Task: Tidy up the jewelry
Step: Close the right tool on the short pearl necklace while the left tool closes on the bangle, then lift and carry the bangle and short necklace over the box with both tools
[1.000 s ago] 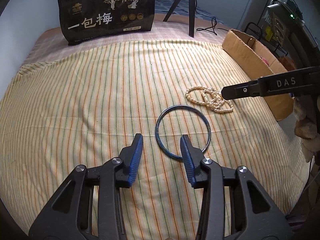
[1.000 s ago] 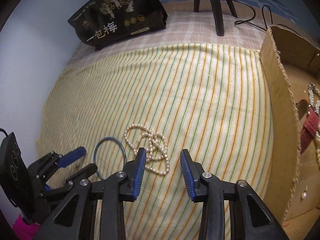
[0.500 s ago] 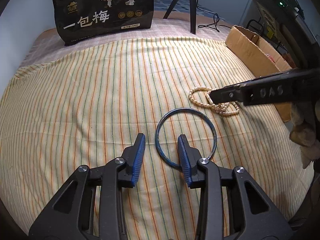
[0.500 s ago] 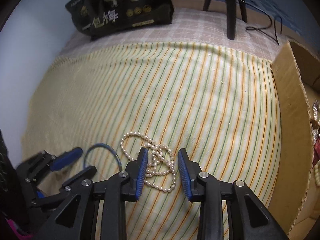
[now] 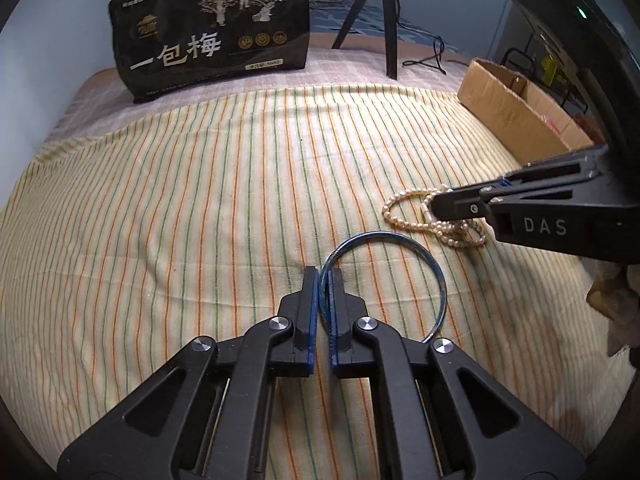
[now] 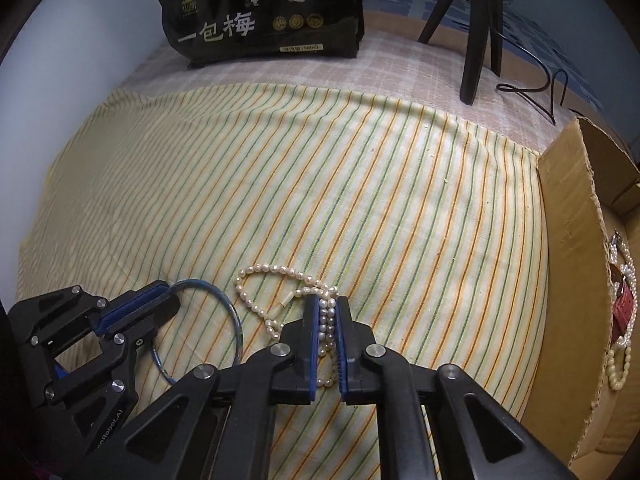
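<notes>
Striped cloth [image 5: 200, 208] spread over the bed as the work surface. Two pieces of jewelry lie on it, close together: a thin blue bangle [image 5: 436, 276] and a tangled pearl strand [image 6: 272, 276].

Left gripper [image 5: 323, 280]: jaws have just been closing and now pinch the near-left arc of the bangle. The ring is flat on the cloth, so an edge pinch is the only purchase. Rest of the ring lies on the cloth, not lifted that I can see.

Right gripper [image 6: 327, 312]: jaws have just been closing too, and now clamp a bunch of pearls where several loops overlap. Sensible spot: taking the thick of the tangle should bring the whole strand along. The free loop trails away on the cloth toward the bangle; the two pieces look just apart, not hooked.

Cardboard box [image 6: 568, 264] stands open at the right edge of the bed. Inside it: more pearls [image 6: 622, 344] and something red [image 6: 624, 308], too cropped to name. Likely the destination for both pieces.

Black bag [image 6: 260, 12] and tripod [image 6: 476, 40] at the far end, well clear.

Judgement: both grasps made, lift not yet begun. Risk is the dangling pearl loop snagging the bangle if both rise together.
</notes>
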The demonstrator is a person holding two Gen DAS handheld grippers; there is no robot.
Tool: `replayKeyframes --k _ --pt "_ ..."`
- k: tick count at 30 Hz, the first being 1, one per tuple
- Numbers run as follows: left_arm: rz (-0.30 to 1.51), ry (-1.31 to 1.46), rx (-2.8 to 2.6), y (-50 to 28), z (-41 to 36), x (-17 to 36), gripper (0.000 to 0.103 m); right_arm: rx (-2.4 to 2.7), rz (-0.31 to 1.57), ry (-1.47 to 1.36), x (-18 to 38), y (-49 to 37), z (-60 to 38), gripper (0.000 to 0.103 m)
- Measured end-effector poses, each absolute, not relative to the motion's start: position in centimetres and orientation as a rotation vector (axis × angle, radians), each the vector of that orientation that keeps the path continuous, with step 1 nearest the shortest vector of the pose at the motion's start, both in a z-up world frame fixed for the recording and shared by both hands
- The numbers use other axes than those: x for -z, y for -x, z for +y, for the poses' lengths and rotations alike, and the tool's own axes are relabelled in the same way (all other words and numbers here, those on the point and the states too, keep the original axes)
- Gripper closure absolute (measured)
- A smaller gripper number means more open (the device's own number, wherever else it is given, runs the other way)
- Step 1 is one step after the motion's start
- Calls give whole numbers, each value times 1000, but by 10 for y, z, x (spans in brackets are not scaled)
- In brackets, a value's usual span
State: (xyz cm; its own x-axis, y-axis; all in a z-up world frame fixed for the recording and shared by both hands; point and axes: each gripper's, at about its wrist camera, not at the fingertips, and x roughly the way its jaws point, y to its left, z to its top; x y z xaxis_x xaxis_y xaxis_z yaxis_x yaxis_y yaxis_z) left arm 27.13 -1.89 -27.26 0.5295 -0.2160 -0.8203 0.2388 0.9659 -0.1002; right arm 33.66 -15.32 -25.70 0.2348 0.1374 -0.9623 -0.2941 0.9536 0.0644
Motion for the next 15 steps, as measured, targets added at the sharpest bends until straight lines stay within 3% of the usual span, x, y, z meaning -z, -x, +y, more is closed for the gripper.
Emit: replayKeyframes --k 15 --pt "923 33 278 -247 -9 241 102 -320 1236 32 222 -321 -175 98"
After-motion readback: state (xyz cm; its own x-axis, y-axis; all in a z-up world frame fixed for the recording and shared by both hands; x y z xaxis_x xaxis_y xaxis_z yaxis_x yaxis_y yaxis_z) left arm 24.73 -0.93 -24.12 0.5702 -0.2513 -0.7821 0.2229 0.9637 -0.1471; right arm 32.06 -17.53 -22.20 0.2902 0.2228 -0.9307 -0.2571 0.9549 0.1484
